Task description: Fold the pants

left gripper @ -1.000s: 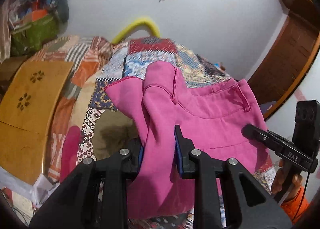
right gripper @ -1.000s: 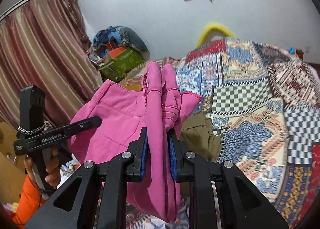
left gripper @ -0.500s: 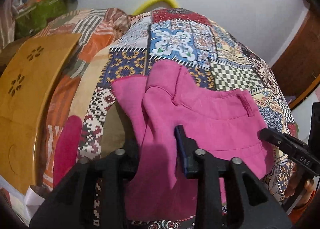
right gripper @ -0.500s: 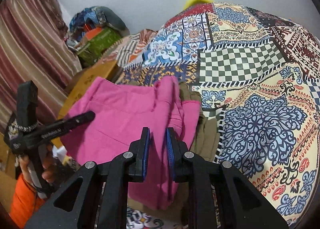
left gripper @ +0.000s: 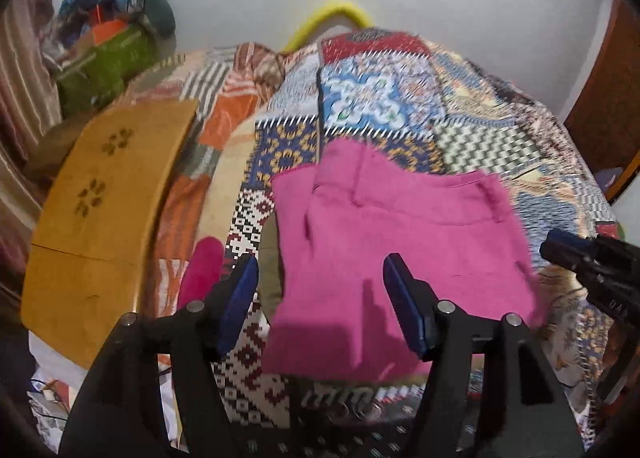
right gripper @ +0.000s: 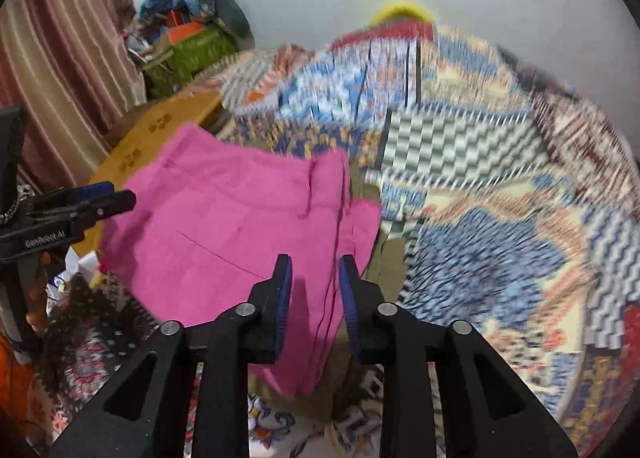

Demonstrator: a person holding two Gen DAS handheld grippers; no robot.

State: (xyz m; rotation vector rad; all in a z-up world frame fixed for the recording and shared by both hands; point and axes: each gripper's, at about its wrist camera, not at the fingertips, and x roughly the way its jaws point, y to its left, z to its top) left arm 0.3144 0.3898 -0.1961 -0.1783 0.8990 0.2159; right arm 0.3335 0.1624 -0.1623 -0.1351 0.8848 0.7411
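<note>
Now that both pinches have let go, the pink pants [left gripper: 400,254] lie folded on the patchwork bedspread [left gripper: 376,106], near its front edge, with something olive-brown showing under their far side (what it is, I cannot tell). Going left to right in the left wrist view: a wooden board [left gripper: 104,210] leans beside the bed, then the left gripper [left gripper: 320,278] hangs over the pants with its jaws spread wide and nothing between them, and at the far right edge the other tool pokes in. In the right wrist view the right gripper [right gripper: 314,282] stands just above the folded edge, its jaws parted by a narrow gap, with cloth seen behind that gap but not clamped.

A second ago each gripper was pinching a bunch of pink cloth held up off the bed; half a second ago the bundle was lower and still gripped. The release suggests this fold has been laid down. The pants look compact, so I judge the task late, with perhaps one more fold or a smoothing left.
</note>
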